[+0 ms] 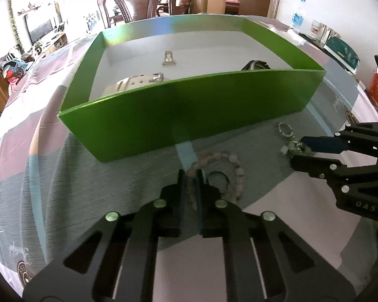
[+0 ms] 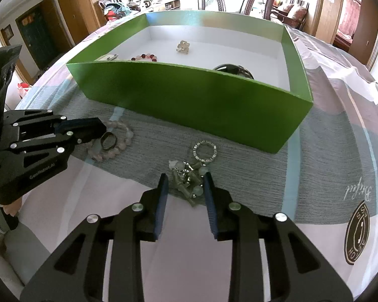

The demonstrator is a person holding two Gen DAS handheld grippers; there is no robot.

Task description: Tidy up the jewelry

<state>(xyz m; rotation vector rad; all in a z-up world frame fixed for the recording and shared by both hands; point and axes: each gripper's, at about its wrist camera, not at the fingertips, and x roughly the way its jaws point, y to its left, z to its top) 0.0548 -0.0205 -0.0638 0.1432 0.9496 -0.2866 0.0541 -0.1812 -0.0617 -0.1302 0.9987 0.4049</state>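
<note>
My left gripper (image 1: 190, 173) is shut on a pink bead bracelet (image 1: 237, 168) that lies on the cloth just in front of the green box (image 1: 189, 105). A dark ring (image 1: 219, 176) rests inside the bracelet's loop. In the right wrist view the left gripper (image 2: 98, 128) comes in from the left onto the same bracelet (image 2: 123, 136) and ring (image 2: 108, 141). My right gripper (image 2: 185, 183) stands open astride a tangle of green beads (image 2: 189, 178), the pads a little off it. A silver ring bracelet (image 2: 205, 151) lies just beyond. The right gripper (image 1: 300, 151) shows at the right of the left wrist view.
The green box (image 2: 189, 95) holds a red bead bracelet (image 2: 143, 57), a pale brooch (image 2: 183, 46), a dark bangle (image 2: 233, 69), a strap with a buckle (image 1: 136, 83) and a metal clip (image 1: 168, 58). A carved chair (image 1: 138, 0) stands behind the table; a water bottle (image 1: 297, 16) at far right.
</note>
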